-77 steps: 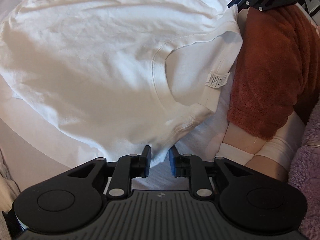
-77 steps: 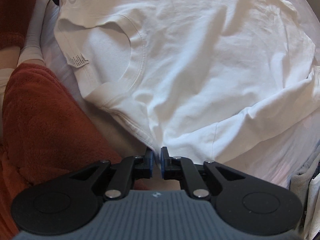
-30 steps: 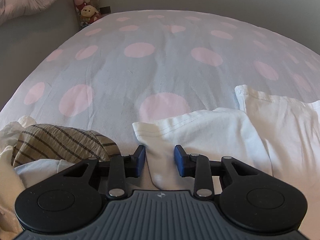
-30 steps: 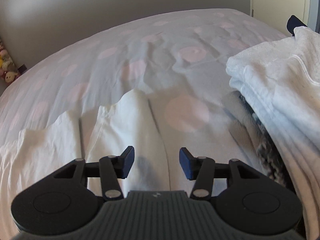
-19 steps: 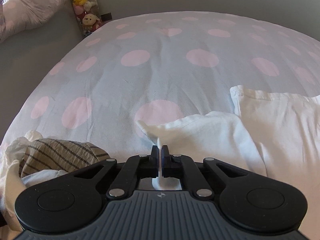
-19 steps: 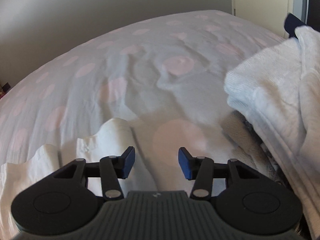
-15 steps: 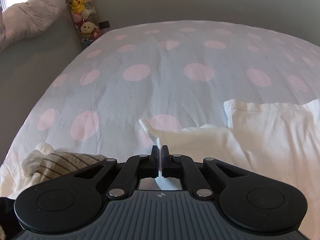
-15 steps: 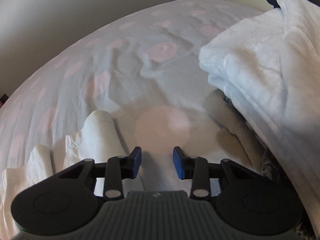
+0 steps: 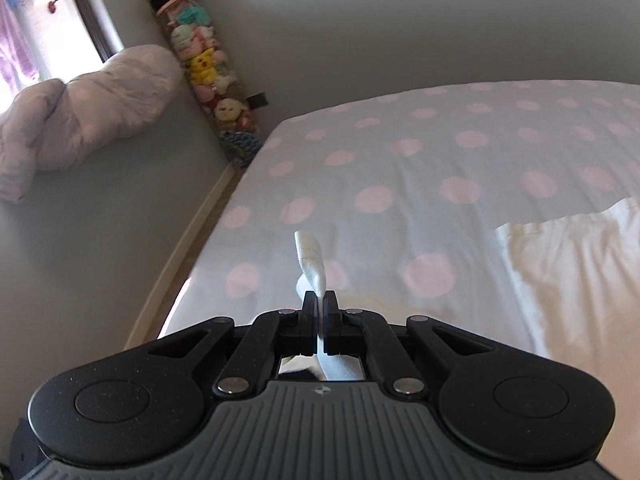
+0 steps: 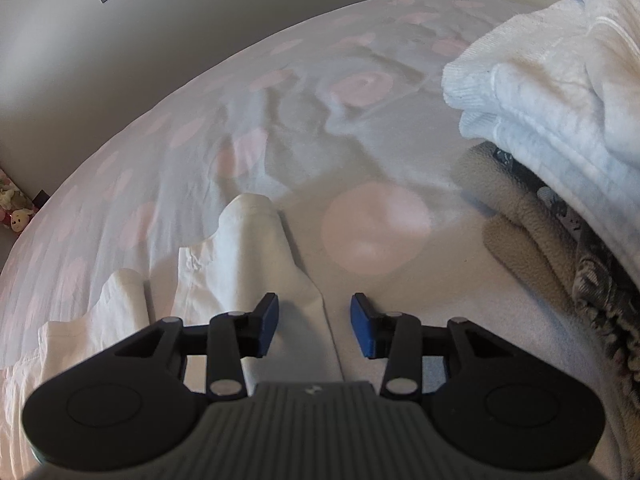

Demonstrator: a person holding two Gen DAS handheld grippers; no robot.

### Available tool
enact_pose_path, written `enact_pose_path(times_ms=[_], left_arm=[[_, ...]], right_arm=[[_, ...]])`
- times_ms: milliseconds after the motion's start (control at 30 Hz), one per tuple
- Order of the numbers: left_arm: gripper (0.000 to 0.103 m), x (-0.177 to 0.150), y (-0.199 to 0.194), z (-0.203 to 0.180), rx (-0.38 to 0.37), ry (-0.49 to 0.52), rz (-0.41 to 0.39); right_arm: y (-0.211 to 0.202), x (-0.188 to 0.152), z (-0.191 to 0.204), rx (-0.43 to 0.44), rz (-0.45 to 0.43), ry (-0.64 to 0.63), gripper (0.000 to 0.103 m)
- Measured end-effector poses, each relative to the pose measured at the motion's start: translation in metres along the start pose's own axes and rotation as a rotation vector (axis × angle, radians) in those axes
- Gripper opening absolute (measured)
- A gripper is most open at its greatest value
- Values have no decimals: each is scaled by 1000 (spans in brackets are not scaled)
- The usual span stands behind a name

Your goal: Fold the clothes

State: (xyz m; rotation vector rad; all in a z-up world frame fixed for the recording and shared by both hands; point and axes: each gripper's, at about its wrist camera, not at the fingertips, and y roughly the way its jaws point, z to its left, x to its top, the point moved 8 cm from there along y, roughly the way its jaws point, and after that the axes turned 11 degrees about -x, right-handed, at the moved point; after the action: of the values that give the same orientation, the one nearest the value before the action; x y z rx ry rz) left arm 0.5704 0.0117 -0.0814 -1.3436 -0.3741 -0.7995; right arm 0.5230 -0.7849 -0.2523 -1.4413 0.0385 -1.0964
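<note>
A corner of the white shirt point(image 9: 310, 258) is pinched in the left hand-held gripper point(image 9: 319, 312) and raised off the bed point(image 9: 440, 152); the rest lies unfolded. The right hand-held gripper point(image 10: 314, 320), jaws just widening, straddles another corner ungripped, so folding is judged barely begun

White T-shirt point(image 9: 568, 264) on pale grey-blue bedsheet point(image 9: 420, 152) with pink polka dots; same dotted pattern on lilac duvet point(image 9: 80, 112) at left. Black gripper bodies with grey ribbed housing, blue pads point(image 10: 362, 330) on right gripper. White knit pile point(image 10: 552, 80) over beige fleece point(image 10: 516, 224) and a dark patterned piece point(image 10: 596, 276); multicoloured plush toys point(image 9: 204, 68) against grey wall.
</note>
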Motion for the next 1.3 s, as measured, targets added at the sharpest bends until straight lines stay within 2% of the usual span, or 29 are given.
enact_pose_path(times_ms=[167,267,333,367,400,433,467,567,667,700,733,1033,1167,1300], left_arm=[[1,-48,0,70,147,-104,76],[1,-70,7,88,187,-143,114],[1,-82,16,92,187,-181,142],[1,-87,19,92,180,-198,152],[1,-91,20,89,172,-204,154],[1,-92,19,86,167,-200,150],[2,-94,19,83,163,-197,147],[16,-98,9,79,152,-209,120],[34,-100,-2,85,163,-248,91],[45,-101,-6,87,167,-261,82],[50,-101,-11,89,170,-271,71],[55,-101,-47,96,180,-294,5],[55,-100,-60,97,180,-300,-15],[55,-100,-72,94,172,-294,-25]], right_arm=[[3,9,-4,12,16,48,39],[7,8,-3,26,29,79,40],[8,6,4,49,38,75,39],[7,5,8,43,34,56,32],[6,4,14,44,34,31,4],[4,3,19,47,35,4,2],[-2,4,25,51,14,-17,2],[-23,6,39,62,-55,-75,2],[-46,14,47,36,-121,-115,1],[-52,19,47,15,-141,-123,1],[-59,23,45,-5,-156,-130,1],[-122,59,0,-192,-283,-205,1],[-148,73,-36,-271,-330,-179,1],[-178,84,-63,-303,-386,-149,1]])
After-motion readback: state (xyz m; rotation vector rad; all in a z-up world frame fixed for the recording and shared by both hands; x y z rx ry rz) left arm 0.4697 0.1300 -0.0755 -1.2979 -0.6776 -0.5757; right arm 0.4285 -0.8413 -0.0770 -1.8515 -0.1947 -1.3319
